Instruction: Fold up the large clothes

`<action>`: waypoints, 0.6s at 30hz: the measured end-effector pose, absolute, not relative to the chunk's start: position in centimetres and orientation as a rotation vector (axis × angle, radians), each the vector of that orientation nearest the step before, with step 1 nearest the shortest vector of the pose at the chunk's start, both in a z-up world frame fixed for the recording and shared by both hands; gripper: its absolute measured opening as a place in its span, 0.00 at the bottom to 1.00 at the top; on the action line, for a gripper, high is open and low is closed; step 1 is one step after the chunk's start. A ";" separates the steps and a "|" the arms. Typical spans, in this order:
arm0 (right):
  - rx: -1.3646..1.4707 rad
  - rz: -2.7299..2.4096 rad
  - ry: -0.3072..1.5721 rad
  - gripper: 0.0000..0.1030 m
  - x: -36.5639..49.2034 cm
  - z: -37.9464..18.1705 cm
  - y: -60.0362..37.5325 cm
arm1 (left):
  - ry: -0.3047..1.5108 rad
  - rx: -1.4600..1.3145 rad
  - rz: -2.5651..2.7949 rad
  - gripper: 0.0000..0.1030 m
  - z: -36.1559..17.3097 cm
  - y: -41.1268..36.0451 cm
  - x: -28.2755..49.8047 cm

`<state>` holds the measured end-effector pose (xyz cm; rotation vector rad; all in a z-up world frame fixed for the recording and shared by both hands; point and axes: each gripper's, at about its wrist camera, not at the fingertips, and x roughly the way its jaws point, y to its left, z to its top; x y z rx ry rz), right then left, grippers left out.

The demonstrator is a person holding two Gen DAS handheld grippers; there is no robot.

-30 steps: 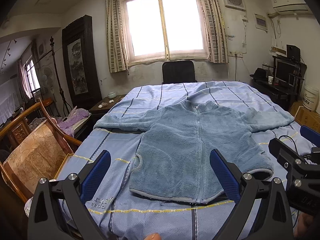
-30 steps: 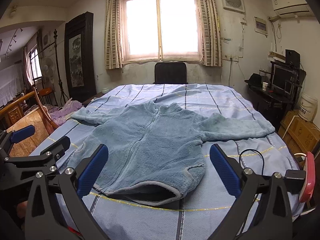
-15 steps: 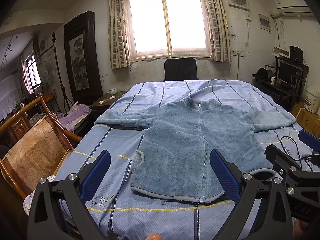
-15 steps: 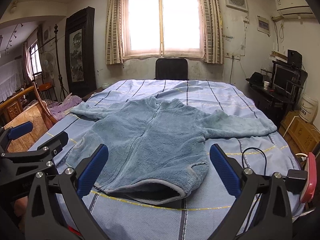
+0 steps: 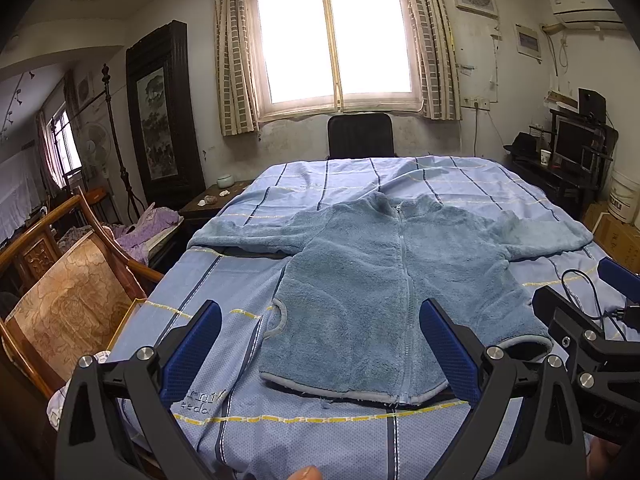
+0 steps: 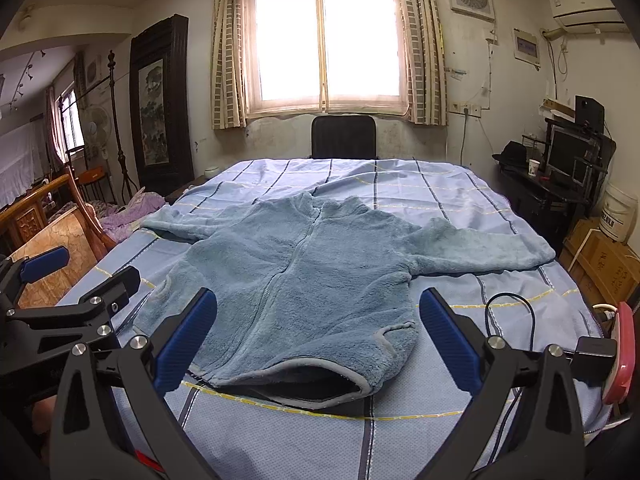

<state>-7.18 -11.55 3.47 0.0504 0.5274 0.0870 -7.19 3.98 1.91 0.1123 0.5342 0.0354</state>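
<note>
Blue fleece zip-front jacket lies flat, sleeves spread, on blue checked bedsheet; left gripper spread wide, empty, above near hem; right gripper likewise; hem at right possibly lifted open.

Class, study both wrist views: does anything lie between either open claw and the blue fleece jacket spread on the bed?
Nothing visible does. The left claw and right claw are both open above the near edge of the bed, with the jacket right ahead. A black cable lies off to the right, apart from the jacket.
</note>
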 end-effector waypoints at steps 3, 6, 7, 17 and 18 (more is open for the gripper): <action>0.050 0.086 0.527 0.96 -7.2 3.6 -11.7 | 0.535 0.112 0.035 0.97 1.9 4.0 -7.2; 0.051 0.088 0.527 0.96 -7.3 3.5 -11.6 | 0.536 0.113 0.034 0.97 1.9 4.0 -7.2; 0.050 0.087 0.527 0.96 -7.2 3.6 -11.6 | 0.537 0.114 0.034 0.97 1.9 3.9 -7.1; 0.051 0.088 0.529 0.96 -7.3 3.4 -11.6 | 0.544 0.114 0.034 0.97 1.8 4.0 -7.0; 0.051 0.088 0.528 0.96 -7.3 3.4 -11.6 | 0.544 0.114 0.034 0.97 1.8 4.0 -7.0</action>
